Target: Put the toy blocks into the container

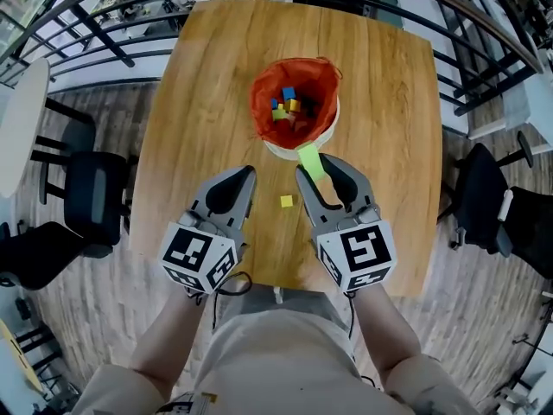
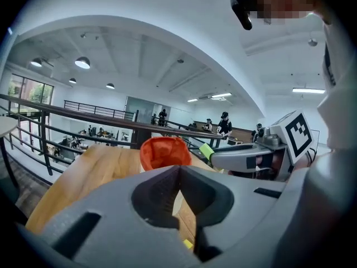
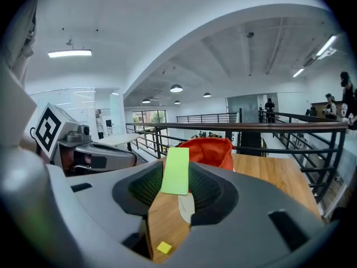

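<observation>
Your right gripper (image 1: 313, 168), at lower centre of the head view, is clamped on a flat light-green block (image 1: 311, 160). The block's far end shows against the near rim of the orange-lined container (image 1: 262, 102) in the upper middle of the table (image 1: 389, 102). Your left gripper (image 1: 250, 174), just to its left, has its jaws pressed together with nothing between them; several coloured blocks (image 1: 288, 104) lie inside the container, and one small yellow block (image 1: 286, 201) sits on the wood between the two grippers.
</observation>
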Demonstrator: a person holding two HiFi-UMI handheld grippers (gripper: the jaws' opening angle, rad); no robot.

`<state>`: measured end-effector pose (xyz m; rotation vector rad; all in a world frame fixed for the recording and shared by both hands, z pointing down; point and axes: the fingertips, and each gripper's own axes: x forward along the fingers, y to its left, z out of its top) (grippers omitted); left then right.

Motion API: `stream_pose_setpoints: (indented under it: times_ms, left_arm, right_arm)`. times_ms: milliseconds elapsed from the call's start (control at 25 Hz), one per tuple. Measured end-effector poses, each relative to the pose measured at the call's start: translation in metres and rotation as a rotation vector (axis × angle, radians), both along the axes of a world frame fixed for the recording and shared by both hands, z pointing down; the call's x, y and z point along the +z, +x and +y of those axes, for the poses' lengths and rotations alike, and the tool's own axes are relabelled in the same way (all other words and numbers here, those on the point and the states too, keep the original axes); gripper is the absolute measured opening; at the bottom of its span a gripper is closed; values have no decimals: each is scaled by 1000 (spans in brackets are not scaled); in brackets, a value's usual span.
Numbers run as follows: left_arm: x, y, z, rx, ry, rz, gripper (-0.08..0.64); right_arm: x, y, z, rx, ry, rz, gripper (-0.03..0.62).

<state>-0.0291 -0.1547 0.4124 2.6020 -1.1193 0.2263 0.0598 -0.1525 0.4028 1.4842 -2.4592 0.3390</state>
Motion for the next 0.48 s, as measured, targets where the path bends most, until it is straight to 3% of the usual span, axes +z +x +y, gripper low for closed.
stream_pose_setpoints:
  times_ms: [480]
  left_arm:
    - [-46,-29,-10,-63,110,2,12]
  right_arm:
    - [-44,-33,-8,-58,93,5,149]
